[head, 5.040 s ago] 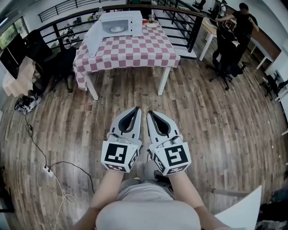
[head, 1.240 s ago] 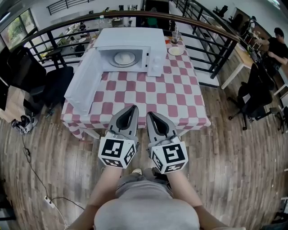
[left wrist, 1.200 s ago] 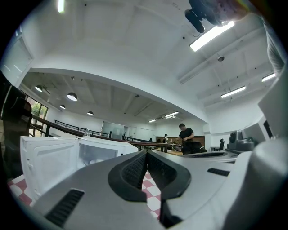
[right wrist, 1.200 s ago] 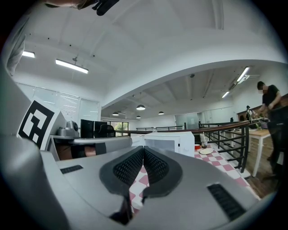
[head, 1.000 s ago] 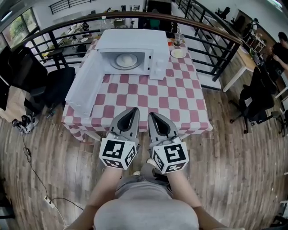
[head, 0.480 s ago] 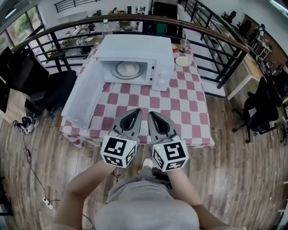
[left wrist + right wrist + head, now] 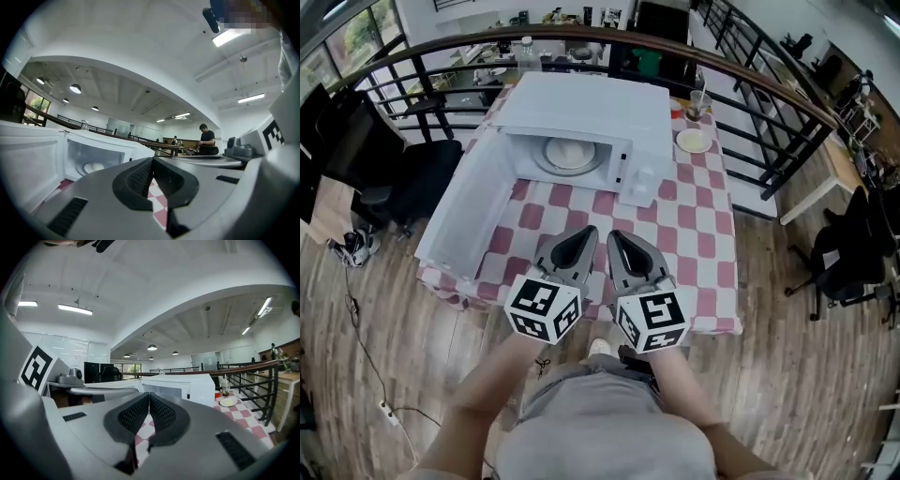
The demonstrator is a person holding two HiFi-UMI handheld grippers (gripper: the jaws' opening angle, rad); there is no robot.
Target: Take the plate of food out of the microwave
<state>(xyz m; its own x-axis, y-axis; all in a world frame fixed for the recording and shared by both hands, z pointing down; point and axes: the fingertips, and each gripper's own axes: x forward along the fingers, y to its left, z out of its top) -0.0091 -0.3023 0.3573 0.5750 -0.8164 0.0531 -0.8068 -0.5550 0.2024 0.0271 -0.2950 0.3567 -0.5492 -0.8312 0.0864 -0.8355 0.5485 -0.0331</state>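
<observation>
Head view shows how far we have closed in on the white box microwave (image 7: 581, 112). Five seconds ago it stood well across the wooden floor; now its table with the red-and-white checked cloth (image 7: 694, 234) lies right under our grippers. That puts the approach nearly behind us, we judge, and the reach into the cavity comes next.

The round white plate of pale food (image 7: 570, 155) sits inside the microwave, untouched, on the turntable. The left gripper (image 7: 586, 232) and the right gripper (image 7: 614, 235) hang side by side in front of the microwave, well short of its mouth. Both have their jaws pressed together on nothing.

The white microwave door (image 7: 464, 220) is swung wide to the left of the microwave, reaching out past the table's left edge, so that side is walled off. The cloth in front of the microwave is bare and gives room to set the plate down. To the right of the microwave, near the back, stand a small cream saucer (image 7: 694, 141) and a glass cup (image 7: 700, 101). A dark metal railing (image 7: 769, 80) runs behind it.
</observation>
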